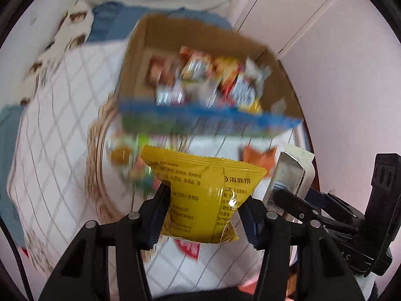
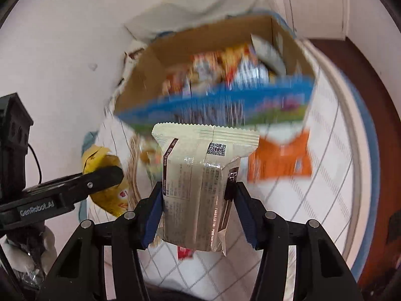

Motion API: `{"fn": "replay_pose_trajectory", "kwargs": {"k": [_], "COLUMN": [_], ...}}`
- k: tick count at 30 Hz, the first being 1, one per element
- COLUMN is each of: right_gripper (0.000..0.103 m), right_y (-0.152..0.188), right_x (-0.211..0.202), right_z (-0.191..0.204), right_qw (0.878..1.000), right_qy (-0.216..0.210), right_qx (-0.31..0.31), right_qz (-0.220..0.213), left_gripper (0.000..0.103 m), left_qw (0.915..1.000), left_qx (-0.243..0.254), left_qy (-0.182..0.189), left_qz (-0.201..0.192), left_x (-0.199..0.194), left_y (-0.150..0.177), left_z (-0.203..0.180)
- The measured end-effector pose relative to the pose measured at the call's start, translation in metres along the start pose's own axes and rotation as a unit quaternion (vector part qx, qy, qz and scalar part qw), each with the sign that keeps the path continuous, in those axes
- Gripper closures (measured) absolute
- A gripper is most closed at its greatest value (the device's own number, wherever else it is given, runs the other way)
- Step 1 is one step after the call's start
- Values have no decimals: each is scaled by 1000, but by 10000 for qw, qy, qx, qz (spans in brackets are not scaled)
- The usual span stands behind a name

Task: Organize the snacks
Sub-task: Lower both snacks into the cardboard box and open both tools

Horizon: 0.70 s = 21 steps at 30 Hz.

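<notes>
My left gripper [image 1: 204, 210] is shut on a yellow snack packet [image 1: 200, 188], held in the air above the table. My right gripper [image 2: 198, 208] is shut on a cream snack packet [image 2: 200, 183] with a QR code and a brown side stripe. Each gripper shows in the other's view: the cream packet [image 1: 290, 178] at the right of the left wrist view, the yellow packet [image 2: 107, 183] at the left of the right wrist view. Ahead stands an open cardboard box [image 1: 140, 57] with a blue front edge, holding several blurred snack packets [image 1: 213, 80].
A white tablecloth [image 1: 50, 150] with a thin grid covers a round table. A woven basket rim [image 1: 97, 165] lies in front of the box. An orange packet [image 2: 280, 158] and a red packet [image 2: 185, 253] rest on the cloth. White cupboard doors [image 1: 313, 25] stand behind.
</notes>
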State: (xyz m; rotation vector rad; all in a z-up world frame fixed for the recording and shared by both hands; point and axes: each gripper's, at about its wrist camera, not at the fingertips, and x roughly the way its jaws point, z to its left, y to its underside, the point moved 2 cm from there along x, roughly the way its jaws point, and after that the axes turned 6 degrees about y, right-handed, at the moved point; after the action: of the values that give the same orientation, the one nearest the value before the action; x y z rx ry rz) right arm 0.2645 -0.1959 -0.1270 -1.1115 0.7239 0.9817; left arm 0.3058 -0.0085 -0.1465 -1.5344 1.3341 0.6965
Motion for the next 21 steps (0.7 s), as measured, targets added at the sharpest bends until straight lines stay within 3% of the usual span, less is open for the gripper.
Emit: {"fn": "replay_pose_trajectory", "kwargs": {"k": [6,12,16,21], "right_gripper": [45,45,45,45], "right_y": [-84,-148,-170,-171], "right_x": [0,28,57,105], "right_z": [-11,-35,-44,-50], "right_qw": [9981,9961,9948,9931], "right_qy": [393,751,888,957], "right_qx": [-271,-404,-497,-541], "right_qz": [-379,-235,-5,421], "left_gripper": [52,52,52,52], "left_qw": [9980,9944,9917,9892], "left_qx": [409,477,383,260], "left_qy": [-424,-941,-1191,-1297], "left_qz": [-213,-20,295,637], "left_x": [-5,17,52,83], "left_y": [-83,-130,-146,-152], "left_z": [-13,3,24,47]}}
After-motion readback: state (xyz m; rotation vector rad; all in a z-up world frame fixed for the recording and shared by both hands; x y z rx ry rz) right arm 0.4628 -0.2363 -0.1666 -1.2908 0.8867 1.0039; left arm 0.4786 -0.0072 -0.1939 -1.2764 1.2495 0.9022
